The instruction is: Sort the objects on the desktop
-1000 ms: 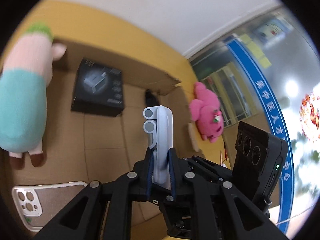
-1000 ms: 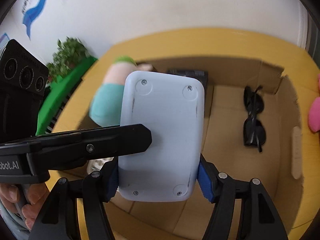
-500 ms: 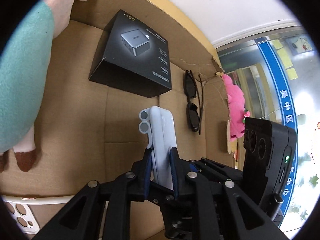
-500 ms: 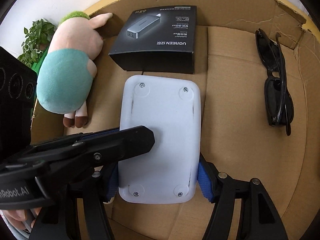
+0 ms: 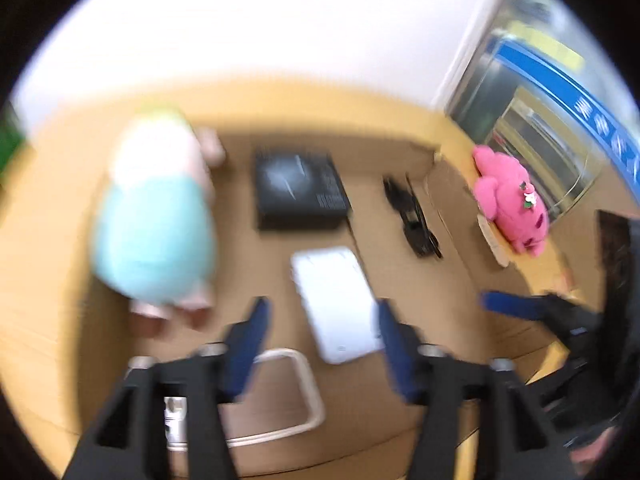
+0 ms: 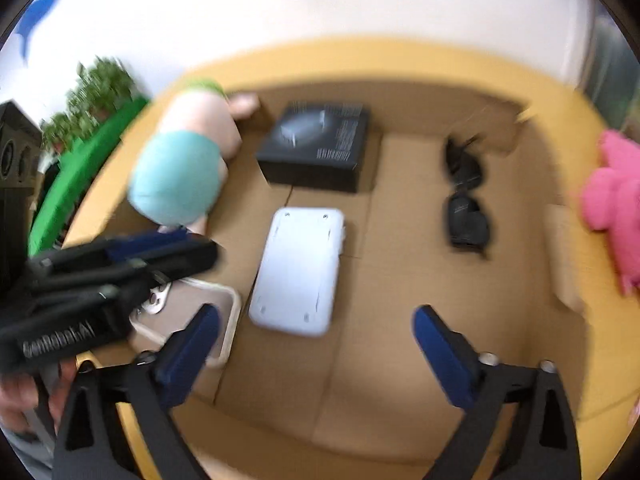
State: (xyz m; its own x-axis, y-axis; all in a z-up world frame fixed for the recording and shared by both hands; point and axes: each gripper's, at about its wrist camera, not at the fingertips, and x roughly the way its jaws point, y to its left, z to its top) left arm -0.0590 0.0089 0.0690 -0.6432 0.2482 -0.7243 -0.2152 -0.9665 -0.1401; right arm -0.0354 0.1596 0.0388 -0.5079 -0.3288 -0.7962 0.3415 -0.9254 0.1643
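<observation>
Bare cardboard lies between white device (image 6: 298, 274) and sunglasses (image 6: 466, 196).

Left tool (image 5: 322, 332): jaws spread wide, blue pads apart, nothing between them; also seen at 9 o'clock in the right wrist view.
Right tool (image 6: 316, 344): jaws spread wide, empty.
Hand (image 6: 24, 396): at 8 o'clock, gripping the left tool's handle.
</observation>
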